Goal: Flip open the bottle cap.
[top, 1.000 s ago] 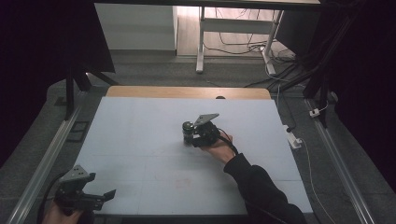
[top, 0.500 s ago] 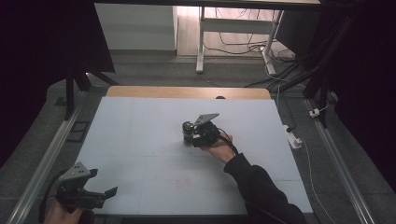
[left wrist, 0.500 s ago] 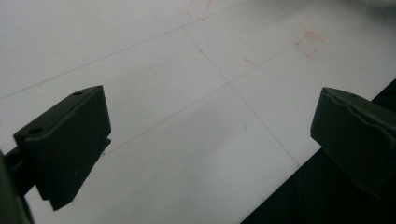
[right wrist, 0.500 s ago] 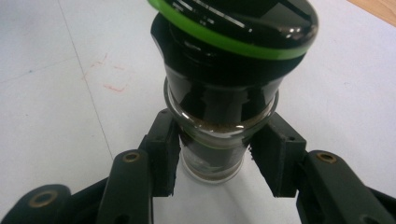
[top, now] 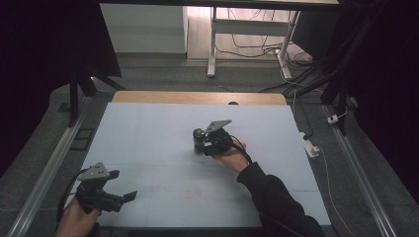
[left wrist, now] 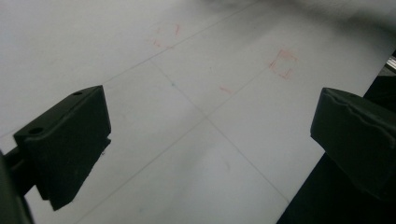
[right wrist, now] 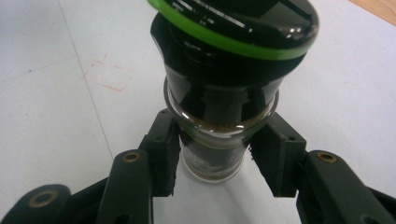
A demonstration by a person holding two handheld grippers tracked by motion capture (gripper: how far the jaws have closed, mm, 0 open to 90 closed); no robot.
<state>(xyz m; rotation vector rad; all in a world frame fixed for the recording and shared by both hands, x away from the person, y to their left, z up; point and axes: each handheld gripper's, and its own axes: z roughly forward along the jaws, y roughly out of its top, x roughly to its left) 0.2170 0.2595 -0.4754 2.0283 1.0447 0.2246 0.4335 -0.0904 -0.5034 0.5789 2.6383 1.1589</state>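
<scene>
Glass jar (right wrist: 212,154), glossy black green-ringed cap (right wrist: 233,28), between right tongs (right wrist: 215,161).

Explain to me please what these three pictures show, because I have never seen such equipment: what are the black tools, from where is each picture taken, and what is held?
There is no robot arm here. A person sits at a table with a pale cover and holds a hand tool with two jaws in each hand. The high view looks down from above: the left gripper is near the table's front corner, the right gripper near the middle. The other two pictures come from cameras riding on the tools. The left gripper view shows its jaws wide apart, with nothing between them, over faint red marks on the cover. The right gripper view shows its jaws closed on a small glass jar with a black cap and a green ring, standing on the table.
</scene>
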